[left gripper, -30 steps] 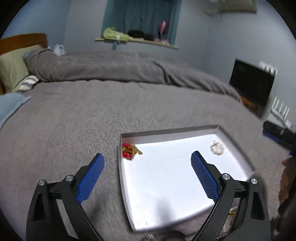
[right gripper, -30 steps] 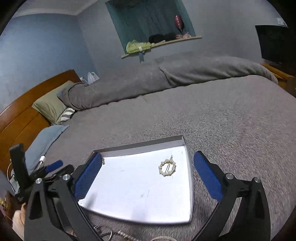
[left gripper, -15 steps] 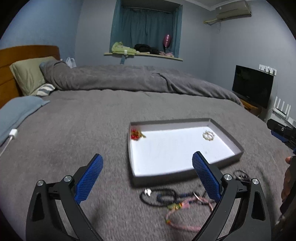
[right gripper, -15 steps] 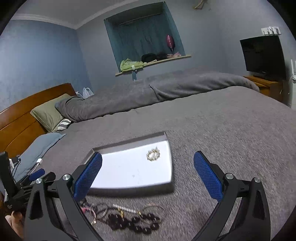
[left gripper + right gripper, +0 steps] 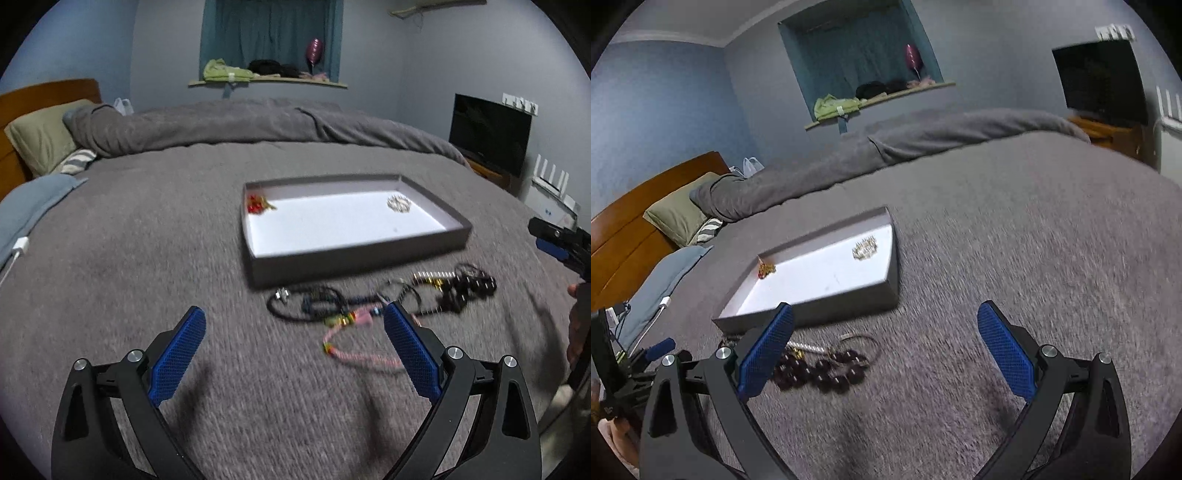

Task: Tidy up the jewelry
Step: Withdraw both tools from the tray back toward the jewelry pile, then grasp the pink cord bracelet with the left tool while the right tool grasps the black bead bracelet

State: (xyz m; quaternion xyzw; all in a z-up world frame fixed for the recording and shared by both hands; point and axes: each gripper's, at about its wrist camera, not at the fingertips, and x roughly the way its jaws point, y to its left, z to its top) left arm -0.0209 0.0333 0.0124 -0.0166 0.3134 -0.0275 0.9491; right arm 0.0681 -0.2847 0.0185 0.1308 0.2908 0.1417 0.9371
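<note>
Both hand-held grippers are held above the grey bed cover [image 5: 140,236] with nothing between their blue pads: the left hand-held gripper [image 5: 293,345] is spread wide, and the right hand-held gripper [image 5: 886,345] is spread just as wide. A shallow grey tray [image 5: 351,258] with a white floor is seen lying flat on the cover ahead of both. Two pieces are found inside the tray, well apart: a red and gold piece [image 5: 258,204] tucked into the far left corner, and a pale ring-shaped brooch [image 5: 399,203] near the far right corner. The same two pieces are shown in the right wrist view, the red and gold one [image 5: 766,269] at the left end and the brooch [image 5: 865,249] toward the right end. Loose jewelry is strewn on the cover just in front of the tray's near wall. A black cord necklace [image 5: 295,304] is laid out at the left of this group, a pink cord bracelet [image 5: 354,343] curves nearest the left hand-held gripper, and a strand of dark round beads [image 5: 472,286] lies at the right. In the right wrist view the dark beads [image 5: 820,371] are seen close to the left finger of the right hand-held gripper, with what appears to be a thin bangle [image 5: 858,341] beside them, though blur makes this uncertain. A green pillow [image 5: 40,136] rests against the wooden headboard [image 5: 624,236], and a dark television [image 5: 489,134] stands at the right.
</note>
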